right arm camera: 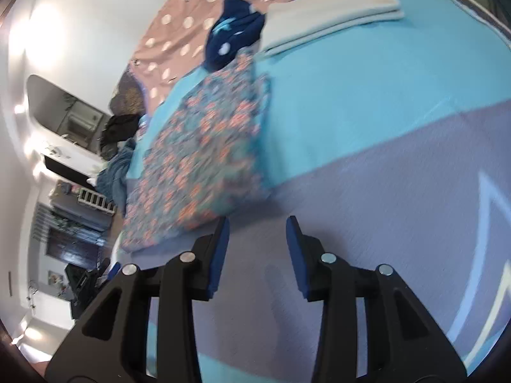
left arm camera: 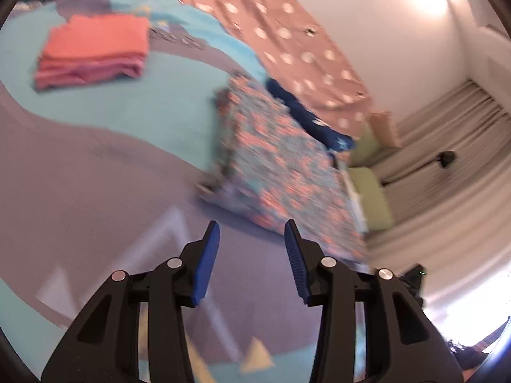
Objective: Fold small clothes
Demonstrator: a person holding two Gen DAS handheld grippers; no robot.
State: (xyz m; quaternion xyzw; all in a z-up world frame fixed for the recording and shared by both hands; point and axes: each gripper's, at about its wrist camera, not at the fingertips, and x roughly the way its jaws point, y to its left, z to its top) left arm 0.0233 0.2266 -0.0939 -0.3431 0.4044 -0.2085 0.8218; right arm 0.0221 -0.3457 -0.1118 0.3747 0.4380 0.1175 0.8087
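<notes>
A floral-patterned small garment [left arm camera: 274,166] lies spread flat on the blue and lilac bedspread [left arm camera: 95,172]; it also shows in the right wrist view [right arm camera: 204,153]. A dark navy garment [left arm camera: 313,121] lies crumpled at its far end, also in the right wrist view [right arm camera: 233,38]. My left gripper [left arm camera: 252,233] is open and empty, just short of the floral garment's near edge. My right gripper [right arm camera: 258,226] is open and empty, beside the floral garment's near corner.
A stack of folded pink and coral clothes [left arm camera: 92,54] sits at the far left. A folded white cloth [right arm camera: 332,22] lies at the far right. A brown dotted sheet [left arm camera: 287,38] lies behind. Curtains [left arm camera: 447,166] and green cushions [left arm camera: 370,191] stand beyond the bed.
</notes>
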